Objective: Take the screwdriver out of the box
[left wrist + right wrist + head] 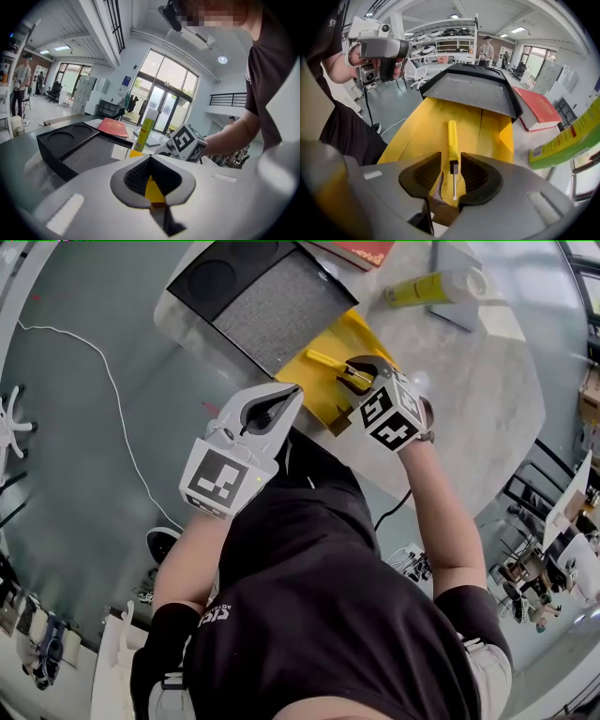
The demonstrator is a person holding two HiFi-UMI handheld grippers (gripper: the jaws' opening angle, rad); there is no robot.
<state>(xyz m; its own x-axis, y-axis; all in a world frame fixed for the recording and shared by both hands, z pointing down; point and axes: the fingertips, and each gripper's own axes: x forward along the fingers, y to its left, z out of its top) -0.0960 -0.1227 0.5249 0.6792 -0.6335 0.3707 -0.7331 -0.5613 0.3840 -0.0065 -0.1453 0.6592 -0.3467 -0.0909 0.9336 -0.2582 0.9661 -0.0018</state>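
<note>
— Where is the screwdriver (452, 140) now?
— It lies flat on the bottom of the yellow box (417, 126), with the yellow handle pointing away from the right gripper (451, 155); its black collar and thin metal shaft are between the jaws of that gripper; the jaws stand wide, with a small gap on each side, so the pads do not press on it.
— And the left gripper (151, 159)?
— Its jaws are together at the tips and hold nothing; in the head view it hangs just beside the near left side of the box, apart from the right gripper.
— What is behind the box?
— A black tray (473, 91) with a grey foam inlay lies over the far end of the box; to the right of it a red book (536, 110) lies on the white table (478, 381); farther right stands a yellow-green bottle (146, 129) with a white cap.
— Is there any writing that can be read?
— Not really; the cube on each gripper carries only black-and-white square markers; the book cover has gold marks and the bottle has a label with small print, both too small to read; the white print on the person's black shirt (309, 615) is also not legible.
</note>
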